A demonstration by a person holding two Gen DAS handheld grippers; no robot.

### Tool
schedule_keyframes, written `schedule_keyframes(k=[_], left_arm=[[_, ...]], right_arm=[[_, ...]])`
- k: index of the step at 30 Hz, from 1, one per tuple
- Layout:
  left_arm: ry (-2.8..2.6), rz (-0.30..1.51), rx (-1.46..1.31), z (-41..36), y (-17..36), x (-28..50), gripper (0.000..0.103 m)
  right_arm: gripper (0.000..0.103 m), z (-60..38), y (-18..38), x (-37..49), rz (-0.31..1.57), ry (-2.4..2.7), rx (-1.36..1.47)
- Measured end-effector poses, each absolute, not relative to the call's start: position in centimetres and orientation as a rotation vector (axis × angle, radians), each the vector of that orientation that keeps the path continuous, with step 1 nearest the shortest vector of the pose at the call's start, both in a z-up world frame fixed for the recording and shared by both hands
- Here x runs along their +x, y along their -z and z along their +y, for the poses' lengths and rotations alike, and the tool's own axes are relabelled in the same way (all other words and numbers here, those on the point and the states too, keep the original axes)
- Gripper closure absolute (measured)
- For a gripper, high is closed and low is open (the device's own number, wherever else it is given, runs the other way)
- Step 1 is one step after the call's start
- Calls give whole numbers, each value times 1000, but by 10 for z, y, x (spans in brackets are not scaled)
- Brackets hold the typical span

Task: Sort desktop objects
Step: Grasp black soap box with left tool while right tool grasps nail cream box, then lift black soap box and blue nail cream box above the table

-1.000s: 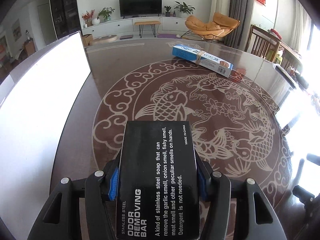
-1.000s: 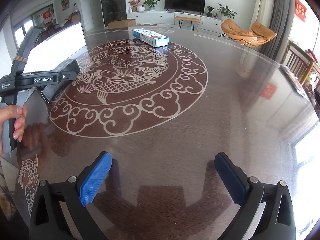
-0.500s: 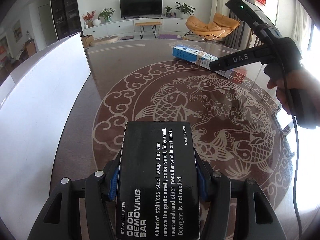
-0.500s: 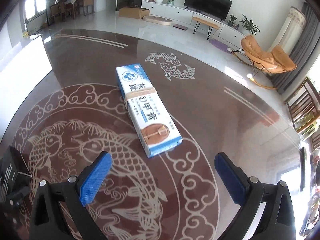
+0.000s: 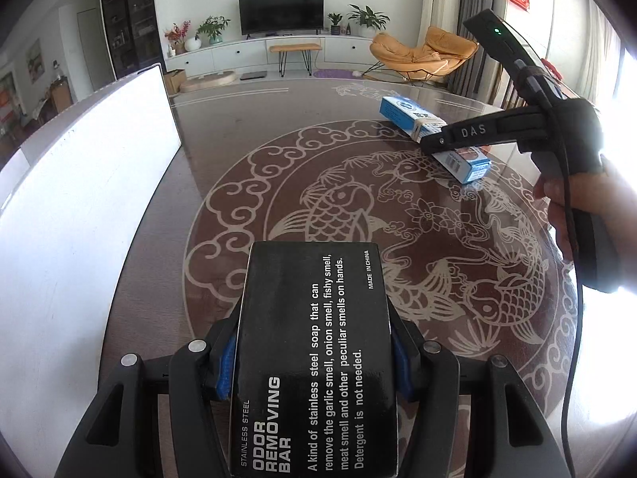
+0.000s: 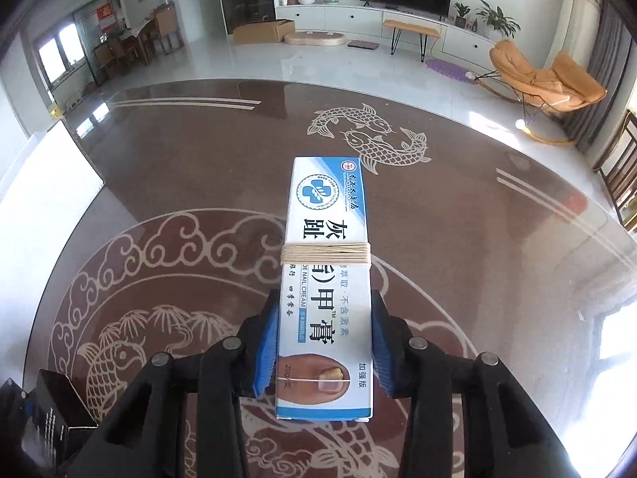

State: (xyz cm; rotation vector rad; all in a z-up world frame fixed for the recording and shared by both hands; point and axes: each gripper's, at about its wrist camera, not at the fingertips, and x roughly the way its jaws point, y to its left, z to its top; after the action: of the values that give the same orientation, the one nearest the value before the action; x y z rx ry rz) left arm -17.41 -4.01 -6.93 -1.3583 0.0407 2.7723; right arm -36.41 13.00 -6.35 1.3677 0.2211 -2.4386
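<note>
Here we hold two light, stiff cartons over the table (image 5: pixel 239 139): our left gripper (image 5: pixel 312 362) clamps the black soap box (image 5: pixel 314 358) at 6 o'clock, and our right gripper (image 6: pixel 324 342) is closing on the blue cream box (image 6: pixel 326 298), pads at its long sides near the near end, at 1 o'clock from the left camera. We judge a gentle squeeze enough; the thin card crushes.

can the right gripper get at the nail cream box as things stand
Probably yes: the right gripper already straddles the nail cream box, its jaws closing with the blue pads against the box's long sides. Nothing lies between them, and the left gripper sits well aside.
</note>
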Motion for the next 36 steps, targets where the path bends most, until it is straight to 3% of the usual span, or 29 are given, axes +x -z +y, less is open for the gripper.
schedule_keyframes(k=[7,15,17,18,20,25,28,36], left_arm=[[-2761,45,-1358,-39,70,-168,45],[-2745,73,-1352,-22,71,-109,44],[-2746,70,-1381,-22,73,-108,22],[-2734,61,-1404,-23,74,-110,16],[-2707,73,-1422,-22,76,-113,4],[-2702,80,-1423,-21,78,-115,2],[-2686,82,-1428,-20,79,-117,0],[-2685,85,-1428,-19,79,-117,0]], right_arm=[[61,182,66,-227,153,2541,1307],[60,232,67,-55,130,2611,1248],[45,234,68,-45,139,2621,1259],[26,235,69,-44,137,2627,1274],[20,237,70,-48,110,2630,1300],[4,231,73,-55,162,2626,1336],[0,231,73,-54,150,2625,1358],[0,232,72,-54,152,2626,1360]])
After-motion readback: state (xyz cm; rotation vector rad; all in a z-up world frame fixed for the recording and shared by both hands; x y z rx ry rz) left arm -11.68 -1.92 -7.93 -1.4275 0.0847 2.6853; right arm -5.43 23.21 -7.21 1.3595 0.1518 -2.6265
